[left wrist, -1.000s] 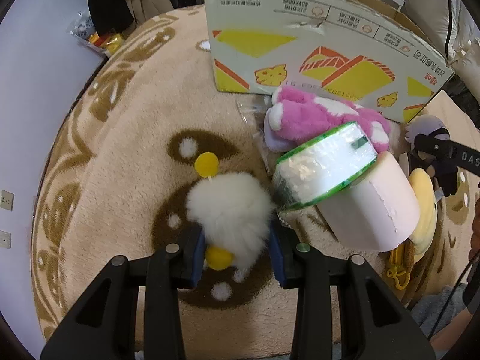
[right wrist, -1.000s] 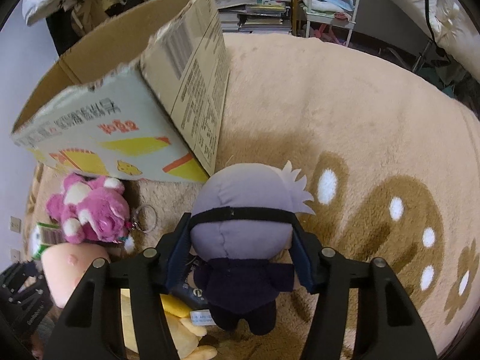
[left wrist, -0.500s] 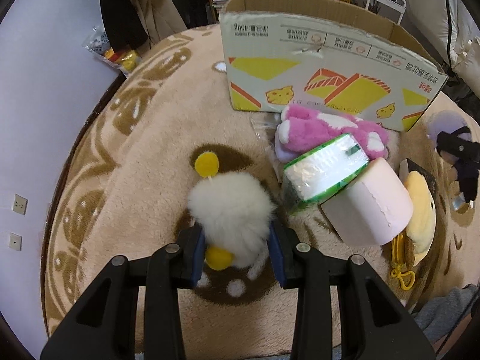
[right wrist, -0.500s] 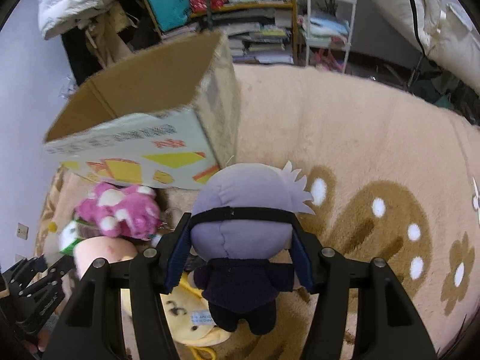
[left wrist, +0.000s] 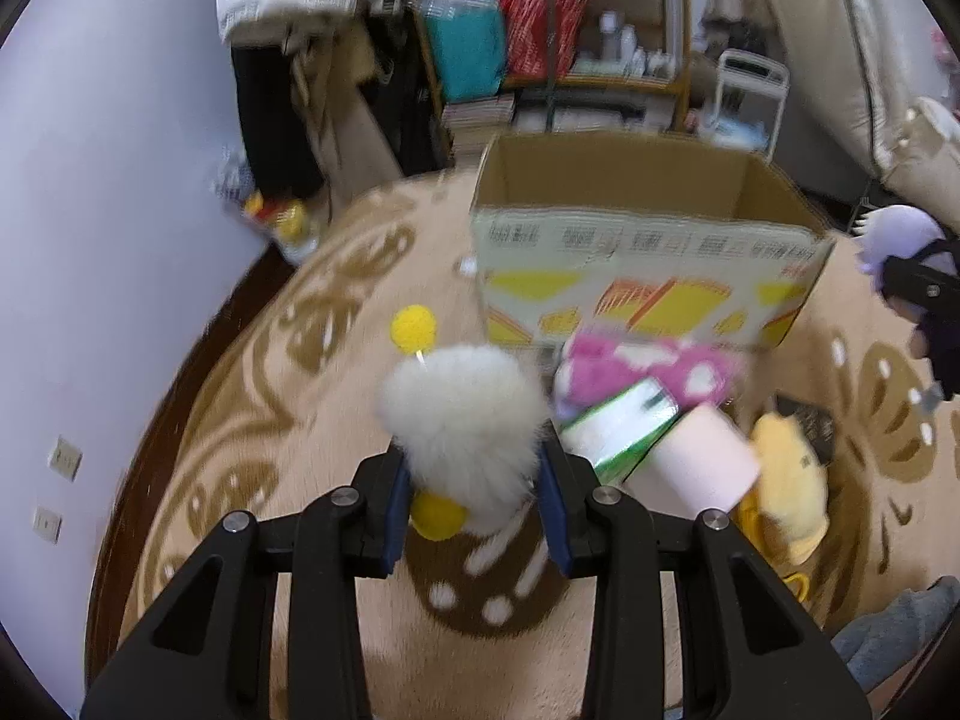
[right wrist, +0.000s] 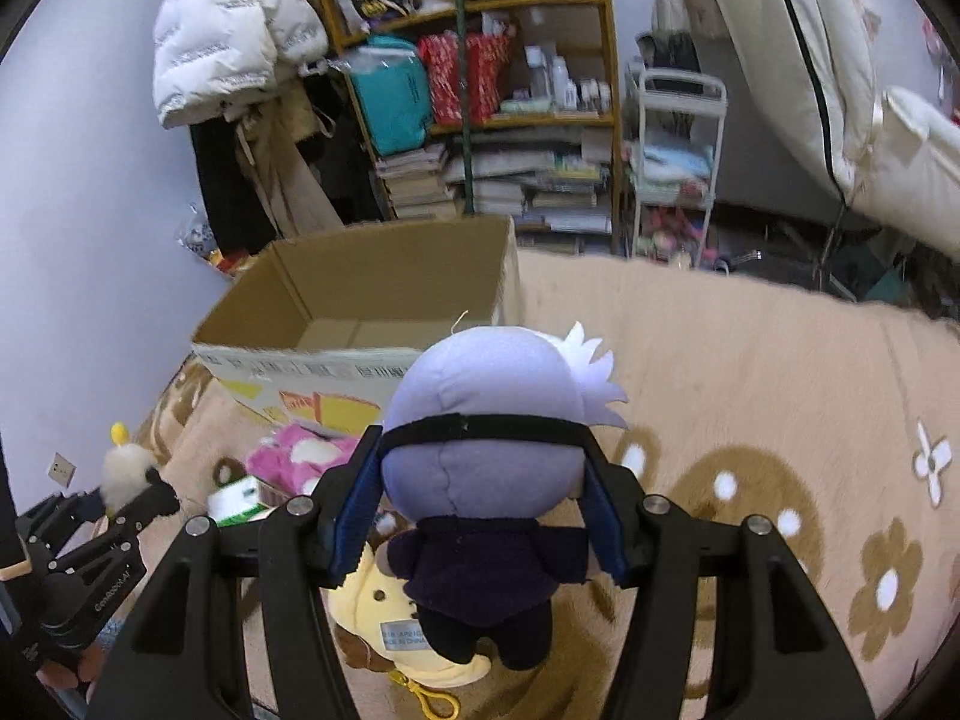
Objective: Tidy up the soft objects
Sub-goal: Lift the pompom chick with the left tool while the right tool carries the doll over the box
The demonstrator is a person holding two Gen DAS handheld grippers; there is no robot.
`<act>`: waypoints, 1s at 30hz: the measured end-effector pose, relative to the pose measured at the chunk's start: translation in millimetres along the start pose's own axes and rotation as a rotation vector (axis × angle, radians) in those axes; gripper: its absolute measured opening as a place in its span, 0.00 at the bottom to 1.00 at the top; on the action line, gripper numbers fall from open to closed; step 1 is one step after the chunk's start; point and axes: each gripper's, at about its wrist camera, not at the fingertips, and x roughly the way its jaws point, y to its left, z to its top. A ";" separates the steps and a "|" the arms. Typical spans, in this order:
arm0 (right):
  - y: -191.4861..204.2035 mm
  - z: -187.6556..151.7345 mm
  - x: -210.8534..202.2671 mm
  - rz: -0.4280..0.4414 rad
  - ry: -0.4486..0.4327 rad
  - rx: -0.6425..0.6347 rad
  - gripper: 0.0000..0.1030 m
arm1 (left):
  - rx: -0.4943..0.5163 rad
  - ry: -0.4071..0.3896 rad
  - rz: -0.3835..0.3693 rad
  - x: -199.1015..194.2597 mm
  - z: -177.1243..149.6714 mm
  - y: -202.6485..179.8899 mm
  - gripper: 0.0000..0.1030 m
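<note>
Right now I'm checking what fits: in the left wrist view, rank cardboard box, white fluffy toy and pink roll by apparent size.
1. cardboard box
2. white fluffy toy, inflated by nearness
3. pink roll

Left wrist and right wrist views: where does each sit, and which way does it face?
Left wrist: on the left gripper, looking down past its jaws, shut on a white fluffy toy, toward the cardboard box.
Right wrist: on the right gripper, jaws shut on a purple-haired doll, facing box and shelves.
Shared: box, pink plush, each other's gripper.
</note>
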 end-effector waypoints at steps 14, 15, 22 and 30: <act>28.4 20.9 -42.5 -0.015 -0.197 -0.089 0.62 | 0.060 -0.352 0.031 -64.9 31.4 -8.3 0.35; 30.4 23.9 -45.0 -0.023 -0.215 -0.093 0.62 | 0.069 -0.378 0.036 -69.9 34.9 -7.3 0.35; 50.7 55.8 -49.4 -0.059 -0.306 -0.132 0.62 | 0.099 -0.493 0.072 -84.0 64.1 -0.7 0.35; 67.2 95.8 -46.0 -0.100 -0.396 -0.151 0.62 | 0.125 -0.572 0.103 -77.7 106.2 -5.8 0.35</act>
